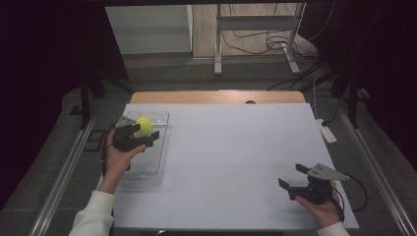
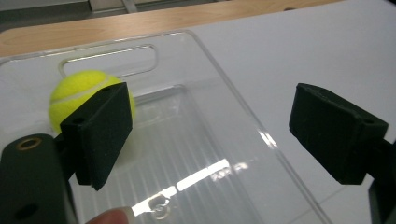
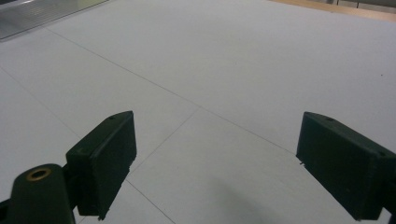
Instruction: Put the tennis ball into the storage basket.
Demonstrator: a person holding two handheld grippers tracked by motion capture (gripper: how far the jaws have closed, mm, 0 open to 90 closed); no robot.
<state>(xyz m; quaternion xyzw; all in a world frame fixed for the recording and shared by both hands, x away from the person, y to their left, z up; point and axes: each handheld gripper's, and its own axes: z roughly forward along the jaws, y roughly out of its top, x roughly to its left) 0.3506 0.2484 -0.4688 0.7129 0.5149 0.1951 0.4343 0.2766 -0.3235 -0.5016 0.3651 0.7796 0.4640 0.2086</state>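
A yellow-green tennis ball lies at the far end of a clear plastic tray on the left of the white table cover. My left gripper hovers over the tray with its jaws wide apart and nothing between them. In the left gripper view the ball sits just behind and outside the left jaw, inside the tray, while the gripper spans the tray's ribbed floor. My right gripper stands open near the front right corner, over bare cover, as the right gripper view also shows.
The white cover lies on a wooden table whose far edge shows. A white power strip lies beside the cover's right edge. Metal stand legs and cables stand on the floor behind. Rails run along both sides.
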